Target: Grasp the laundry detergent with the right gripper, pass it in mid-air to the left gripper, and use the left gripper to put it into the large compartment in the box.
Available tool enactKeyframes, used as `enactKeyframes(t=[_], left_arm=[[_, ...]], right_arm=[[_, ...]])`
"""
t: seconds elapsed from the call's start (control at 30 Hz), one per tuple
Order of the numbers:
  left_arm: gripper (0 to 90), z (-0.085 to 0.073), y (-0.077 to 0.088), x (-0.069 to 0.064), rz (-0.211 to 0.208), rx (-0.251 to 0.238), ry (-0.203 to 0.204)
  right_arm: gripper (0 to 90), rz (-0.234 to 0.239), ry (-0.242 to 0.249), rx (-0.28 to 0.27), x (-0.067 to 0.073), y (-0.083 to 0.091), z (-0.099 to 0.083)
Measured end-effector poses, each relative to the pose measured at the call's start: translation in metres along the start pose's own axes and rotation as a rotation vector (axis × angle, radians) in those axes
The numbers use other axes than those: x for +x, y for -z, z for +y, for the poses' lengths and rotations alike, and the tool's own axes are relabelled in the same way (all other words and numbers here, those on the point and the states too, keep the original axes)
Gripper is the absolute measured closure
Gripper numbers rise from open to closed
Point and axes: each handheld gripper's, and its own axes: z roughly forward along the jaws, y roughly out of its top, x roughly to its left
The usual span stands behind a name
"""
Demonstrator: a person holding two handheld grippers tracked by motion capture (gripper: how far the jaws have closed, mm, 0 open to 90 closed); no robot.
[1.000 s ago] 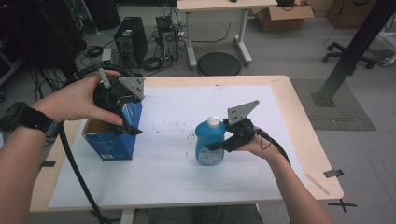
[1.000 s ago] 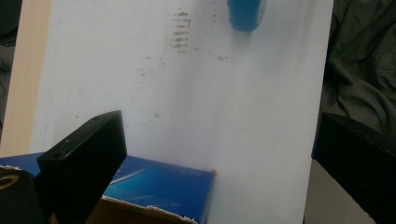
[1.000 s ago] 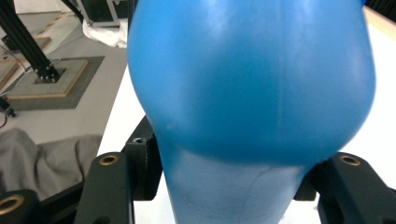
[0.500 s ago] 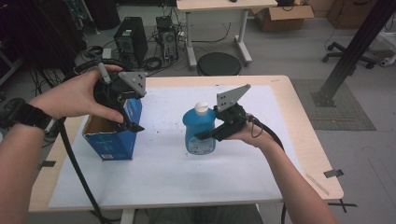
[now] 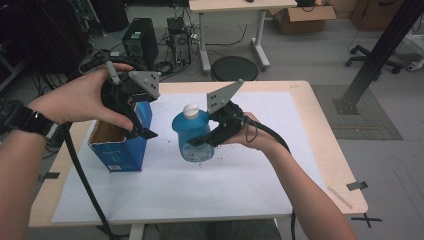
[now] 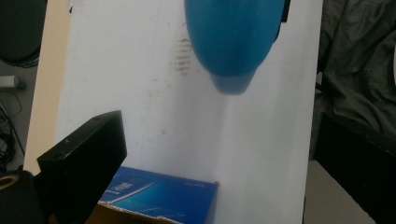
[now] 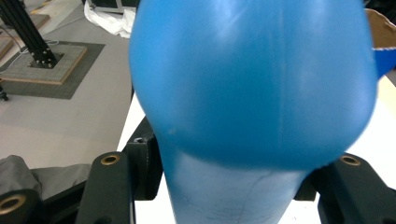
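**Blue bottle held aloft beside the open box**

Tongs in the person's right hand, the right gripper (image 5: 202, 140), are clamped on a rounded blue plastic bottle with a white cap (image 5: 193, 135). In the right gripper view the two black jaws press on either side of the bottle's narrower lower part (image 7: 233, 186), and its broad blue belly bulges above them. From the high view the bottle stands roughly upright, cap on top, above the white paper sheet (image 5: 240, 185) near the middle of the table, with its base apparently clear of the sheet. Dark specks lie on the paper near its base.

The left gripper (image 5: 142, 131) is in the person's left hand at the near right wall of an open blue cardboard box (image 5: 120, 155). One jaw shows in the left gripper view, over the box's blue edge (image 6: 159, 198), so I cannot tell how wide that gripper stands or whether it grips the wall. The bottle hangs just to the right of the box, not touching it.

Both rest on the pale wooden table (image 5: 330, 145). On the floor beyond stand a round black stool (image 5: 235, 68) and a black computer tower (image 5: 141, 42).
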Motion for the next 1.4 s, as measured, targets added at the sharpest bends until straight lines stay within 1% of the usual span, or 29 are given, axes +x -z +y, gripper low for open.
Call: enactKeyframes(t=[0.03, 0.07, 0.23, 0.27, 0.33, 0.37, 0.5, 0.57, 0.63, 0.73, 0.87, 0.97, 1.03, 1.23, 1.3, 1.4], left_arm=[[3.8, 0.0, 0.0, 0.0, 0.0, 0.0, 0.0], [3.8, 0.002, 0.0, -0.001, 0.0, -0.001, 0.001], [3.8, 0.006, 0.0, -0.001, -0.005, 0.005, -0.006], [3.8, 0.008, 0.0, -0.002, -0.005, 0.004, -0.01], [3.8, 0.009, -0.001, -0.002, -0.008, 0.004, -0.012], [3.8, 0.011, -0.002, -0.002, -0.01, 0.006, -0.013], [3.8, 0.014, -0.005, -0.003, -0.021, 0.013, -0.017], [3.8, 0.018, -0.009, -0.004, -0.025, 0.025, -0.019], [3.8, 0.02, -0.011, -0.004, -0.026, 0.023, -0.025], [3.8, 0.023, -0.014, -0.005, -0.033, 0.021, -0.026], [3.8, 0.027, -0.018, -0.005, -0.039, 0.026, -0.038], [3.8, 0.028, -0.02, -0.005, -0.041, 0.02, -0.035], [3.8, 0.029, -0.022, -0.006, -0.045, 0.018, -0.043], [3.9, 0.03, -0.025, -0.005, -0.048, 0.015, -0.037], [4.2, 0.03, -0.026, -0.005, -0.048, 0.012, -0.038], [6.3, 0.029, -0.026, -0.005, -0.049, 0.007, -0.041]], right_arm=[[42.3, 0.0, 0.0, 0.0, 0.0, 0.0, 0.0], [42.3, 0.007, 0.001, 0.003, 0.0, -0.005, 0.005], [42.3, 0.014, 0.015, 0.017, 0.002, -0.013, 0.014], [42.4, 0.024, 0.018, 0.017, 0.003, -0.017, 0.018], [42.4, 0.026, 0.016, 0.017, 0.003, -0.018, 0.019], [42.4, 0.029, 0.019, 0.021, 0.003, -0.022, 0.022], [42.4, 0.03, 0.027, 0.03, 0.004, -0.028, 0.026], [42.4, 0.033, 0.025, 0.031, 0.004, -0.03, 0.027], [42.4, 0.034, 0.025, 0.035, 0.004, -0.032, 0.027], [42.4, 0.035, 0.029, 0.041, 0.005, -0.033, 0.027], [42.4, 0.032, 0.028, 0.047, 0.005, -0.033, 0.027], [42.4, 0.031, 0.028, 0.048, 0.005, -0.033, 0.027], [42.4, 0.033, 0.027, 0.05, 0.006, -0.033, 0.027], [42.4, 0.034, 0.026, 0.051, 0.006, -0.033, 0.026], [42.4, 0.028, 0.028, 0.051, 0.006, -0.033, 0.026], [42.4, 0.028, 0.028, 0.047, 0.005, -0.033, 0.025]])
